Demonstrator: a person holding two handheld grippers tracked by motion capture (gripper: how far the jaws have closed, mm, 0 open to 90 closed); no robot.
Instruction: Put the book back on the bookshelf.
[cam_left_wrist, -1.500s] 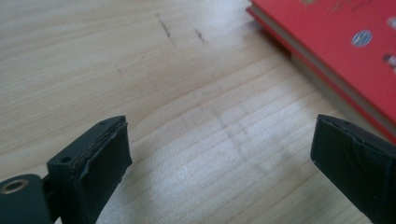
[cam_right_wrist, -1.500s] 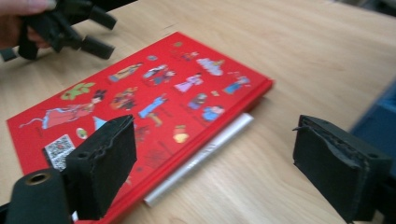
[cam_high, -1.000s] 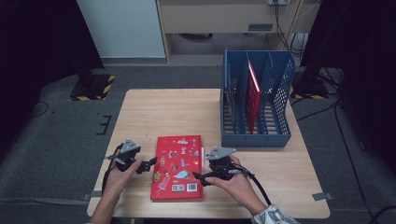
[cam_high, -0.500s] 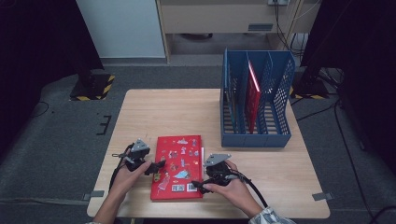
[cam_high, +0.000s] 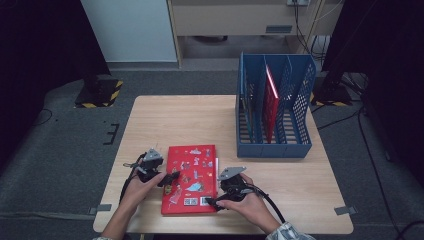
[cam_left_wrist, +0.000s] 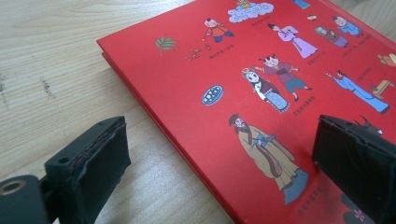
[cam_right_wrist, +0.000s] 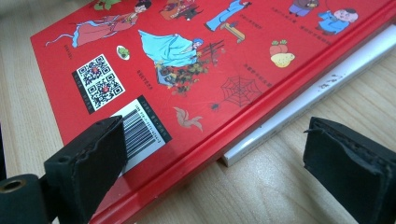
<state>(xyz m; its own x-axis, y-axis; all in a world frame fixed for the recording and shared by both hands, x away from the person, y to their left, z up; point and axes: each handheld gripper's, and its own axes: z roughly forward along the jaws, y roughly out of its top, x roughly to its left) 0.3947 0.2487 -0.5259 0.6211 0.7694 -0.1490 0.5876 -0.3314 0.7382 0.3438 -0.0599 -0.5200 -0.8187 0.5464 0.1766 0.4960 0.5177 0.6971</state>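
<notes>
Red book (cam_high: 190, 178) flat on table (cam_high: 170, 120), near front edge. Left gripper (cam_high: 169, 180) at its left edge, right gripper (cam_high: 214, 202) at front right corner; both jaws wide, just been opening, gripping nothing. Blue file rack (cam_high: 274, 145) toward far right corner.

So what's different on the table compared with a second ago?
Both hands drew back toward the near table edge along the red book. The left claw and right claw have just been opening; each now straddles a side edge of the book without pressing on it. The book lies flat as before, and the blue file rack is unchanged.
</notes>
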